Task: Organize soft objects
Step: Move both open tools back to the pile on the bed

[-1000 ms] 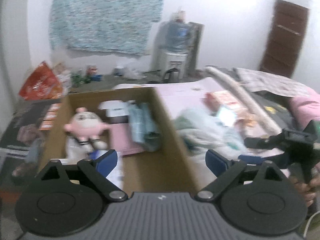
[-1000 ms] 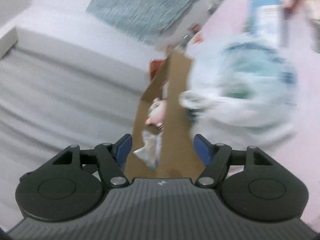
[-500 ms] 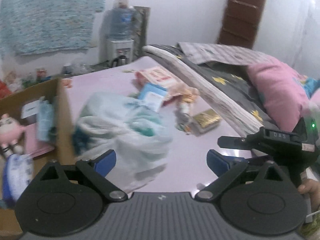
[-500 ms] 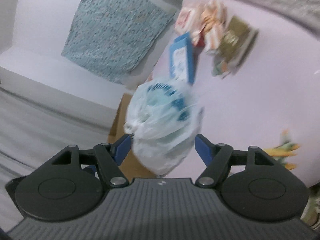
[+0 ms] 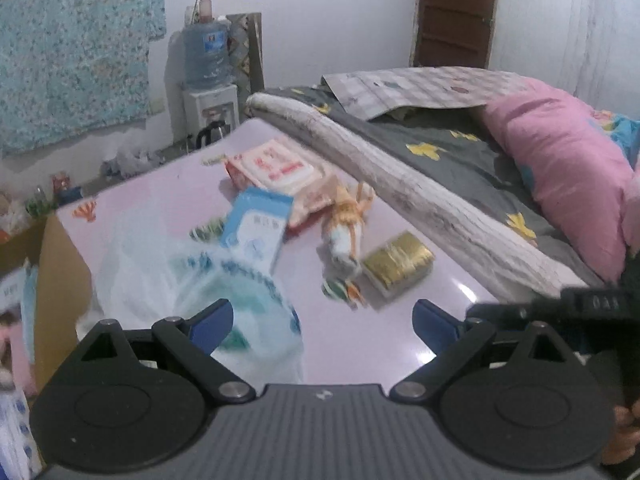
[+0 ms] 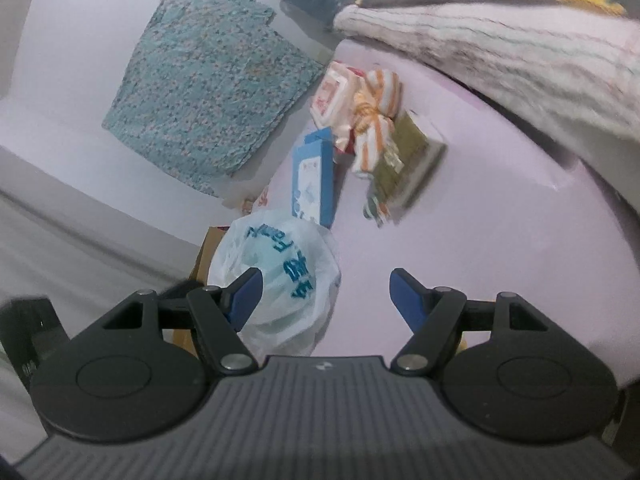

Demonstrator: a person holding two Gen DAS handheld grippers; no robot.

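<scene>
Lying on the pale pink bed surface [image 5: 400, 336], a white plastic bag [image 5: 208, 284] with blue print is seen just beside the cardboard box [image 5: 60, 272]. Beyond it, a blue-and-white pack [image 5: 258, 228], a pink wipes pack [image 5: 276, 170], an orange-striped bundle [image 5: 348, 220] and a gold packet [image 5: 398, 264] are clustered. The left gripper [image 5: 322, 320] and right gripper [image 6: 326, 294] are both held with jaws apart, nothing gripped between them.

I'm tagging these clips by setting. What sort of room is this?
Most likely a lived-in bedroom. There is a bed with a pink pillow and a grey star-print blanket, and a water dispenser stands by the wall. A cardboard box stands at the bed's edge.
</scene>
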